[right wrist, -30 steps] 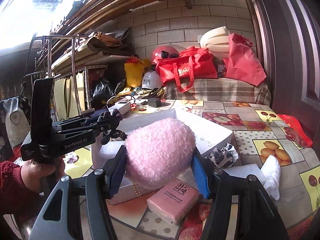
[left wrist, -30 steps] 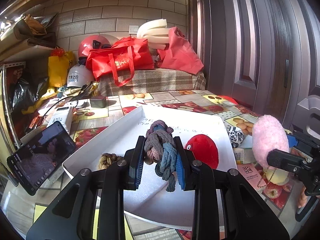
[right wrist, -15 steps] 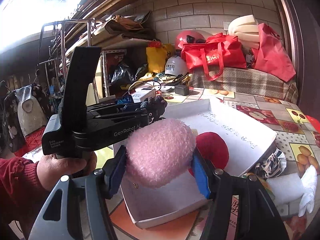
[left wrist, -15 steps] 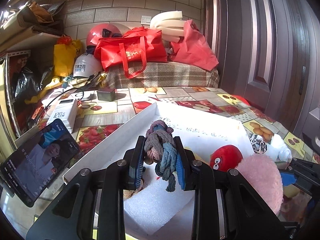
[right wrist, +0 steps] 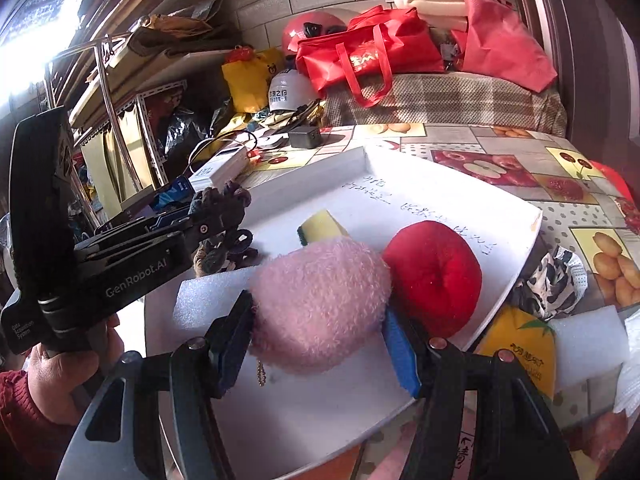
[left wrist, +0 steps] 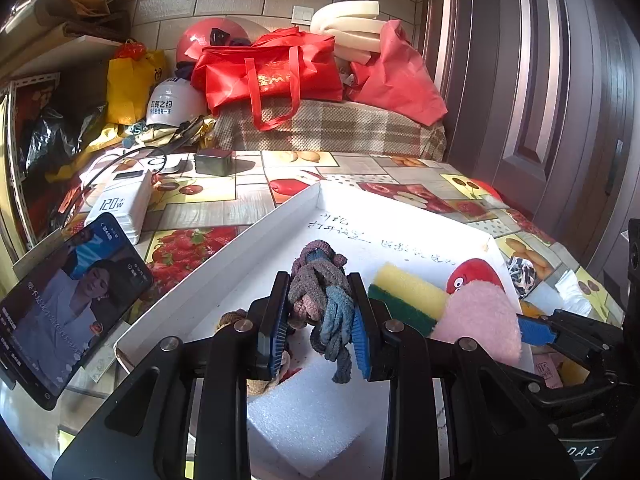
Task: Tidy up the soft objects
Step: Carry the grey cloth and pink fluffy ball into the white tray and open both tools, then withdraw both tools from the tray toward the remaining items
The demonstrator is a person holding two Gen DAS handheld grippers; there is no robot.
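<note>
Over the white tray [left wrist: 224,280], near its front edge: left gripper [left wrist: 320,332], jaws clamped on a bundle of knitted bands [left wrist: 320,300] in grey, mauve and blue, one blue loop hanging below the pads. Beside it, toward the tray's right edge: right gripper [right wrist: 320,344], jaws squeezed on a pink fluffy ball [right wrist: 320,300], a short bead chain [right wrist: 261,374] dangling beneath.

In the tray, under the left gripper: white foam block [left wrist: 308,412]; a brown knotted piece [left wrist: 232,318], partly hidden behind the left finger. Toward the right edge: yellow-and-green sponge [left wrist: 404,300]; red plush ball [right wrist: 434,276], touching the pink fluffy ball in the right wrist view. Handwriting across the tray floor toward the back edge.

On the fruit-print tablecloth [left wrist: 208,200], off the tray's right edge: black-and-white patterned cloth [right wrist: 552,284], yellow packet [right wrist: 520,344], second foam piece [right wrist: 588,332]. Off the left edge: phone [left wrist: 64,304] with lit screen, propped upright; white charger [left wrist: 120,204]; small dark box [left wrist: 214,161].

At the far edge of the table: red bags [left wrist: 272,72], helmets, plaid cover.

Lower left of the right wrist view: hand [right wrist: 66,364] in a red sleeve on the left gripper's handle.
</note>
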